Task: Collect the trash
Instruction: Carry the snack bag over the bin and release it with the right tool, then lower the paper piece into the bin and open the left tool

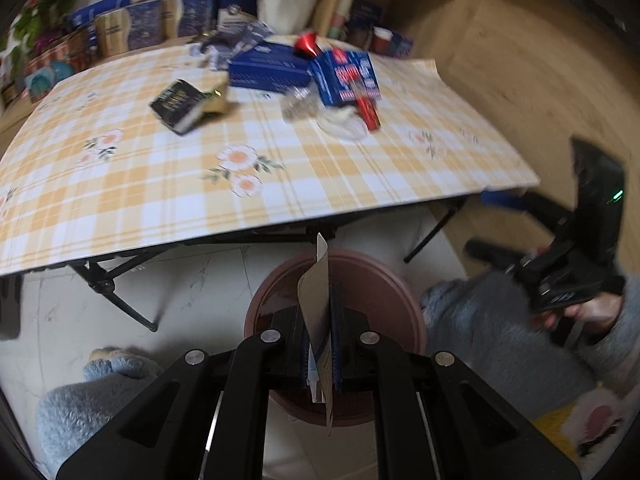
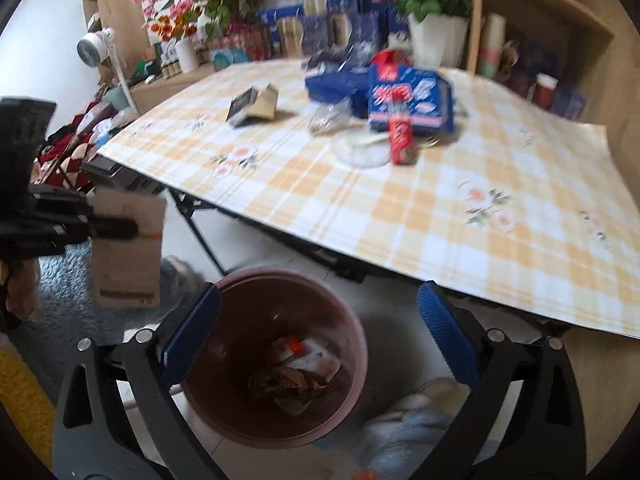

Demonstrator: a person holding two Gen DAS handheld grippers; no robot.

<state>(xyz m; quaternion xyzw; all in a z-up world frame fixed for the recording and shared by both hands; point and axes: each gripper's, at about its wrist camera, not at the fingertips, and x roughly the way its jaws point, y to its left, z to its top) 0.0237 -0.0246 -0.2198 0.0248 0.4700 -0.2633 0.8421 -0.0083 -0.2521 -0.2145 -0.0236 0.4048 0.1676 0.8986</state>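
The left gripper (image 1: 320,344) is clamped on a flattened cardboard packet (image 1: 316,300), held edge-on and upright between its pads, directly over the brown bin (image 1: 400,292) on the floor below. The packet looks light, thin and fairly stiff; a pinch across its flat faces near one end, as now, should hold it, though a sheet this thin could twist or slide if gripped loosely.

The right gripper (image 2: 320,328) stands wide with nothing between its blue pads, also poised above the bin, which already contains crumpled wrappers (image 2: 296,380).

Beyond both grippers stands the table (image 1: 360,184), with trash still on it. Nearest is a clear plastic lid (image 2: 362,152) with a red wrapper (image 2: 402,136) at its side: both light, the lid probably slippery and easily crushed. Further off lie a blue carton (image 2: 412,100), a dark open box (image 1: 180,106) and a flat blue box (image 1: 268,68); these look hollow and crushable, best taken across a narrow side.
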